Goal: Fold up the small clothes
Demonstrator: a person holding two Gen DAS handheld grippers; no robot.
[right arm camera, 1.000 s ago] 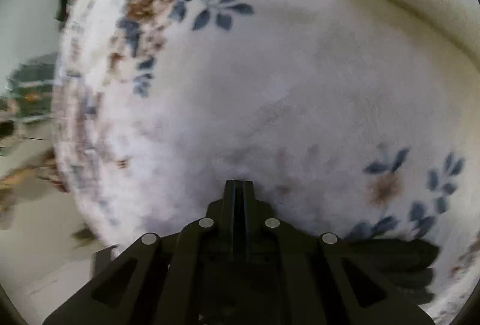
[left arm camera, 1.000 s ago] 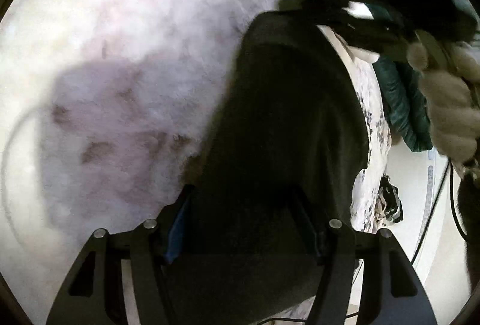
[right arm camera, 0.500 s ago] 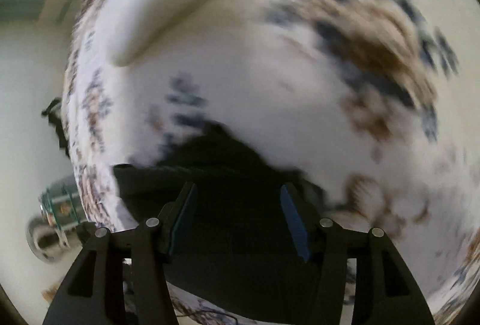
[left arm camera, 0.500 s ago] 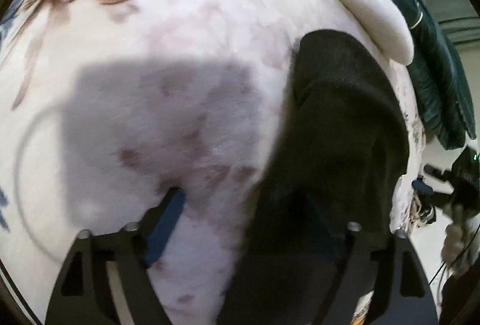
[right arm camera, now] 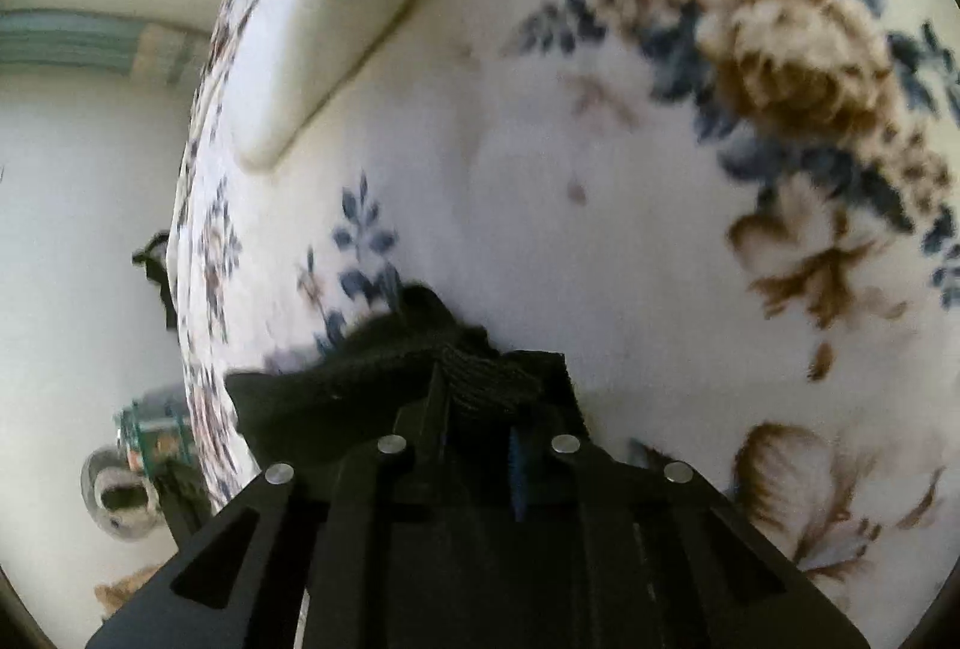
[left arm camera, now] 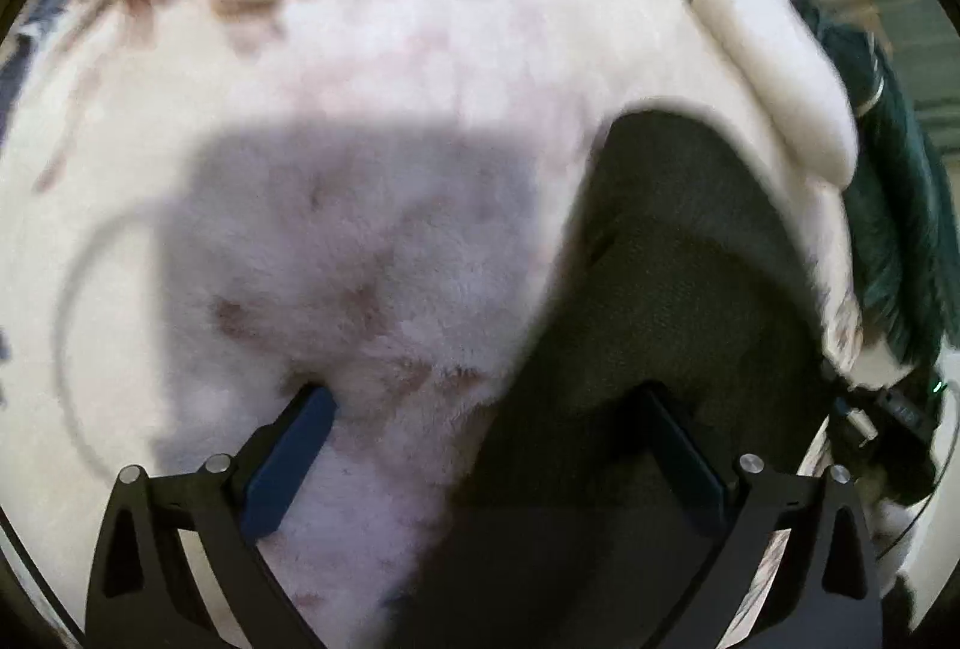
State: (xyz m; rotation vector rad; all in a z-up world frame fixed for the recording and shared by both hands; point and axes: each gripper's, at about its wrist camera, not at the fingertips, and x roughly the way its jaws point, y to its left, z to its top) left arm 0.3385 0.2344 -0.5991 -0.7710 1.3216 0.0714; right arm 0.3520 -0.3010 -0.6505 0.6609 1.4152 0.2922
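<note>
Since a second ago, the right gripper (right arm camera: 477, 409) has swung across the bed from bare blanket to the dark garment (right arm camera: 384, 379), and the left gripper (left arm camera: 486, 409) has let go of that cloth and spread its jaws wide.

That dark garment (left arm camera: 672, 301), black or very dark grey with a fine knitted texture, lies on a fluffy white blanket (left arm camera: 372, 67) printed with blue and brown flowers. Seen from the left wrist camera it is a broad, smooth, rounded shape lying flat near the blanket's right edge. The right wrist camera shows something the other cannot: a bunched, ribbed edge of the cloth drawn up between the right gripper's fingers, which are closing on it, the blue pads nearly together with the fabric pinched between them.

The left gripper's jaws are opening to their widest. Its left blue pad (left arm camera: 288, 463) rests over bare blanket; its right finger sits over the dark cloth, pressing nothing.

A cream pillow (left arm camera: 774, 79) lies beyond the garment near the bed's edge, and in the right wrist view this pillow (right arm camera: 324, 25) appears at upper left. Only the left wrist view shows a dark green garment (left arm camera: 894, 229) hanging past the bed's right side. The blanket's large brown rose (right arm camera: 792, 49) shows clearly only from the right wrist.
</note>
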